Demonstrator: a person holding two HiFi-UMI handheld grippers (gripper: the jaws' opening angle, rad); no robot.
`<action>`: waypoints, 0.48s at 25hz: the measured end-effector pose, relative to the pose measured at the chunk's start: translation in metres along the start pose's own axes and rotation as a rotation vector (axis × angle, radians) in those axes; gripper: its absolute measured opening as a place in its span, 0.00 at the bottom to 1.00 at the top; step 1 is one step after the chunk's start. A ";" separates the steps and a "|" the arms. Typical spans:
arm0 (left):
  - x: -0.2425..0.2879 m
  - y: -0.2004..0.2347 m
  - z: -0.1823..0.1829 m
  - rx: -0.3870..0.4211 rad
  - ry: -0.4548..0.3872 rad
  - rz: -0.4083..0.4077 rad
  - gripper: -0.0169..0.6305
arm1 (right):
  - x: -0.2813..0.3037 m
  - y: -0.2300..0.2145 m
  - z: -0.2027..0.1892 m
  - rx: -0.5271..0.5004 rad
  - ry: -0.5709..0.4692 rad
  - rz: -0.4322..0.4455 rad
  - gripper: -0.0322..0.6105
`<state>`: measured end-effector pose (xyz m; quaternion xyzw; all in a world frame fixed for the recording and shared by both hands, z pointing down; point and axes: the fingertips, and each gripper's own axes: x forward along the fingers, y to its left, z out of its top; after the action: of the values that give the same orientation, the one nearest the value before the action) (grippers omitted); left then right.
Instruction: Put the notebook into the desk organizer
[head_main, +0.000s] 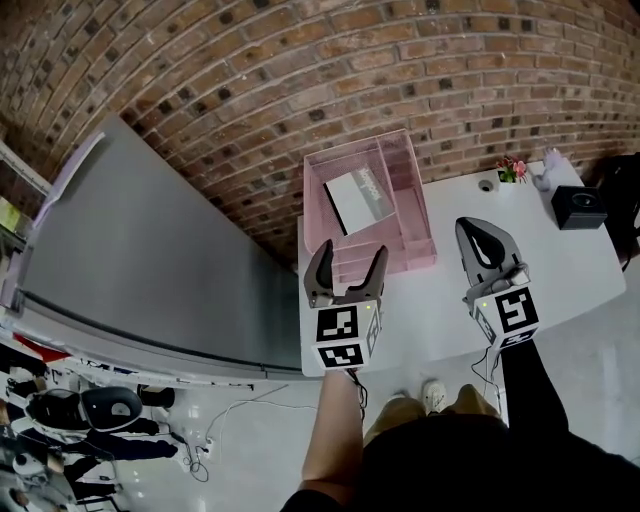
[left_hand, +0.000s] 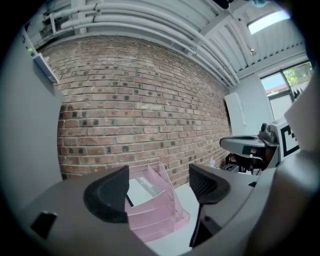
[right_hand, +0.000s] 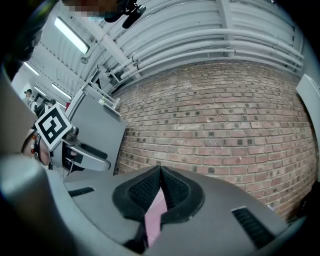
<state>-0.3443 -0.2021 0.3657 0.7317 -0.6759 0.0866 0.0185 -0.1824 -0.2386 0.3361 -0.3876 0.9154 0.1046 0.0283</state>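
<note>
The pink mesh desk organizer (head_main: 408, 178) stands at the back left of the white table (head_main: 560, 270), against the brick wall. A white and grey notebook (head_main: 360, 200) leans inside its large rear compartment. My left gripper (head_main: 350, 252) hovers just in front of the organizer, open and empty. Between its jaws in the left gripper view (left_hand: 157, 187) I see the organizer (left_hand: 155, 220) and the notebook (left_hand: 144, 189). To the right of the organizer my right gripper (head_main: 478, 228) is shut, its pads pressed together (right_hand: 160, 172) and nothing visibly held.
A black box (head_main: 578, 207), a small pink flower (head_main: 513, 170) and a small white object (head_main: 548, 170) sit at the table's back right. A large grey cabinet top (head_main: 150, 270) lies to the left of the table. The person's legs stand at the front edge.
</note>
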 end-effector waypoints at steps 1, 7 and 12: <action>-0.001 0.001 0.001 -0.001 -0.004 -0.001 0.60 | 0.001 0.001 0.001 0.001 -0.001 -0.002 0.08; -0.015 0.006 0.002 0.003 -0.010 -0.002 0.60 | 0.006 0.008 0.007 -0.002 -0.011 0.000 0.08; -0.024 0.004 0.007 0.027 -0.053 -0.011 0.60 | 0.009 0.015 0.009 -0.004 -0.022 0.015 0.08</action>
<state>-0.3497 -0.1803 0.3550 0.7376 -0.6709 0.0762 -0.0086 -0.2000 -0.2329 0.3290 -0.3796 0.9178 0.1108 0.0368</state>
